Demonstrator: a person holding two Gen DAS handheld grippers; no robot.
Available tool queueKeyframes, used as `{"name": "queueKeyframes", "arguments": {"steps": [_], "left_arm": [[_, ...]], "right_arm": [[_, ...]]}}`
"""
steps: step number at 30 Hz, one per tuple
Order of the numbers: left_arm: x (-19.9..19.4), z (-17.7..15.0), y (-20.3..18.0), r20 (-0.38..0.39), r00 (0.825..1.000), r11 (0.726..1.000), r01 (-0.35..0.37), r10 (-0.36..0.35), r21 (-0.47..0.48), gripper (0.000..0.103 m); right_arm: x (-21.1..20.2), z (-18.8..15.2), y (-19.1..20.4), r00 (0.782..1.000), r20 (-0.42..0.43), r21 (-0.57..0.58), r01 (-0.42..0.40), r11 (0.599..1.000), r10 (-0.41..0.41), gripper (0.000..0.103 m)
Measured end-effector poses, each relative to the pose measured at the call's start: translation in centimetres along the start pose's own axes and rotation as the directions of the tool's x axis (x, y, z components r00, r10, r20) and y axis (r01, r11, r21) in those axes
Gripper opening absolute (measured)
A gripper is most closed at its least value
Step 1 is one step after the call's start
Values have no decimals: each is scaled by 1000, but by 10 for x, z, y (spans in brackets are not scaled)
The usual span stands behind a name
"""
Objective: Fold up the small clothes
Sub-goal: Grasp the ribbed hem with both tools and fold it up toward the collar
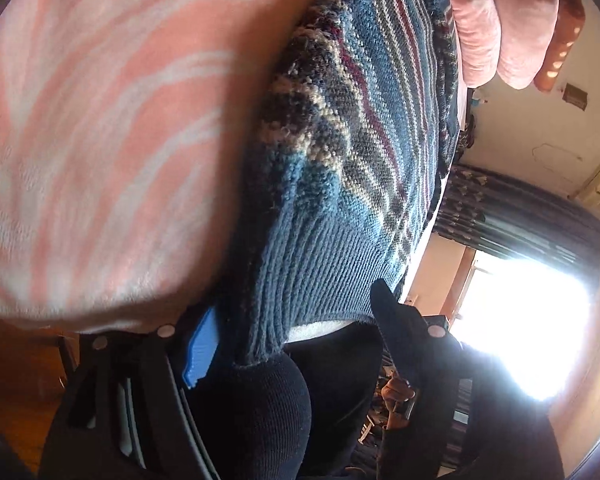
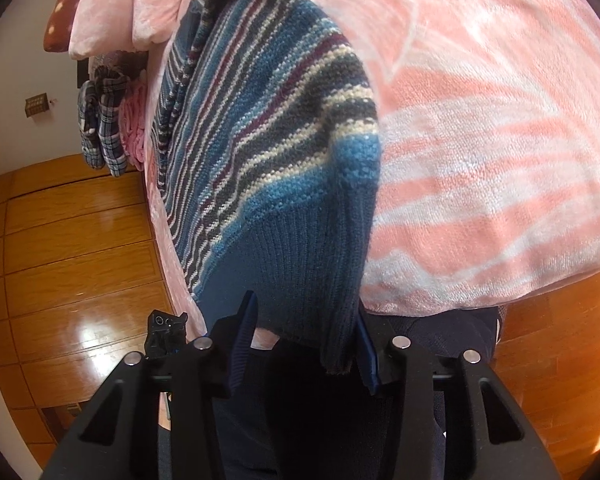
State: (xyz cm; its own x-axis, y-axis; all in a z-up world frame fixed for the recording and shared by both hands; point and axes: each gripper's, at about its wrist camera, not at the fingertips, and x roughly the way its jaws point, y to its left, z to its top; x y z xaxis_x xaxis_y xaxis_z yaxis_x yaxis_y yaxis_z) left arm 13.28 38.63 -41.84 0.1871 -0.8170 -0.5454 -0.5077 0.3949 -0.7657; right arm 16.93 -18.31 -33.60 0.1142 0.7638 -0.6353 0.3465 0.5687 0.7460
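Both wrist cameras look forward along their own fingers from very close. The left wrist view sits rolled on its side, so a bright window (image 1: pixel 520 320) falls low to its right. The right wrist view sits upright, with wooden floor (image 2: pixel 80 260) to its left. Both views share the striped knit sweater (image 1: pixel 340 160) (image 2: pixel 268 160) filling the middle and the pink blanket (image 1: pixel 100 140) (image 2: pixel 500 160) beside it.

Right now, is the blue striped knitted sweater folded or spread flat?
Not flat. The blue striped knitted sweater lies doubled lengthwise on the pink and white blanket, its ribbed hem between the fingers of both tools.
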Motion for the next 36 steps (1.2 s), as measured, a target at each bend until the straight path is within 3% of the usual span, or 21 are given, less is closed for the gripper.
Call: {"name": "queueKeyframes", "arguments": {"steps": [2, 3, 4, 5, 11, 16, 22, 29, 36], "left_arm": [[2, -3, 0, -9, 1000, 1000, -6, 7, 6, 65], [3, -5, 1, -8, 1000, 1000, -14, 14, 6, 44], [4, -6, 3, -13, 1000, 1000, -9, 9, -2, 7], [4, -6, 5, -16, 1000, 1000, -8, 8, -13, 9], [-12, -13, 0, 30, 998, 998, 63, -62, -26, 7], [-44, -23, -31, 93, 978, 983, 184, -185, 20, 7], [-73, -21, -80, 135, 955, 963, 252, -263, 92, 7], [-88, 13, -129, 172, 933, 947, 300, -316, 115, 7], [-77, 85, -160, 204, 930, 952, 296, -306, 79, 7]], "right_arm": [[2, 0, 0, 1000, 0, -2, 4, 1000, -4, 37], [2, 0, 0, 1000, 4, -11, 11, 1000, -11, 32], [1, 0, 0, 1000, 12, -17, 16, 1000, -16, 20], [-1, 0, -1, 1000, 21, -15, 14, 1000, -14, 10], [-19, 1, 12, 998, 54, -44, -23, 999, 26, 8], [-38, 3, 42, 994, 70, -101, -75, 992, 82, 8], [-67, 21, 82, 984, 109, -164, -125, 978, 144, 8], [-82, 70, 128, 980, 135, -229, -111, 967, 145, 8], [-64, 143, 165, 986, 147, -268, -34, 963, 75, 8]]}}
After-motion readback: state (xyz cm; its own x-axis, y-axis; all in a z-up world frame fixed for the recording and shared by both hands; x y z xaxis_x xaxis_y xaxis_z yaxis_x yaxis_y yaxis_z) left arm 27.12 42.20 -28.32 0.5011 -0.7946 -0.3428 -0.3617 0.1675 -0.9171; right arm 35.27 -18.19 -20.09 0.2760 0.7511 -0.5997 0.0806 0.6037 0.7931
